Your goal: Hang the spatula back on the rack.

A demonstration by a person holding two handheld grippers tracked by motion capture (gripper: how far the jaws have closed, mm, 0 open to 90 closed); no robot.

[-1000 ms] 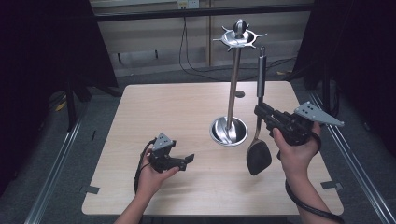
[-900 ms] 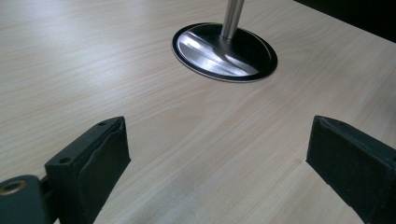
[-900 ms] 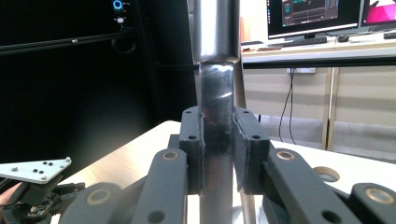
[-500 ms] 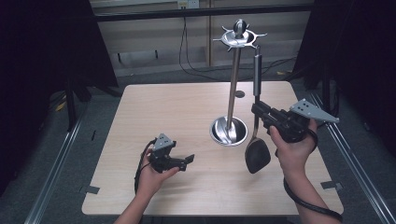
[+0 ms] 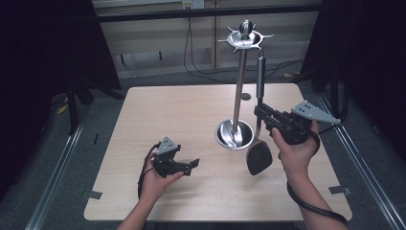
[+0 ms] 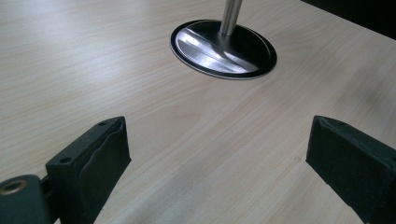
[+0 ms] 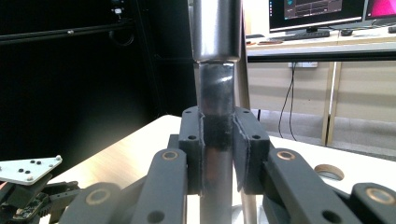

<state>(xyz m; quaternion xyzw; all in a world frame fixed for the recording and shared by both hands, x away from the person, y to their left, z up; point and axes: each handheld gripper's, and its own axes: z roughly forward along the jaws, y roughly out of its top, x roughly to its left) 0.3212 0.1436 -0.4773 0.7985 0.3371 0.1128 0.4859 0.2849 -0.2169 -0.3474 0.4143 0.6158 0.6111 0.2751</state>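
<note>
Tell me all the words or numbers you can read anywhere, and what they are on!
No words or numbers can be read.
Computer screens behind the table, in the right gripper view: something bright is on them, but it is too small and blurred to read.
Spatula, metal stand, table and both tools: no writing can be seen.

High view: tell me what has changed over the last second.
The right gripper, shut on the black spatula with the steel handle, moved slightly left toward the steel utensil stand, carrying the spatula closer to the stand's round base. The handle top sits near a hook of the stand's crown. The left gripper stayed open and resting on the light wooden table; the stand did not move.
</note>
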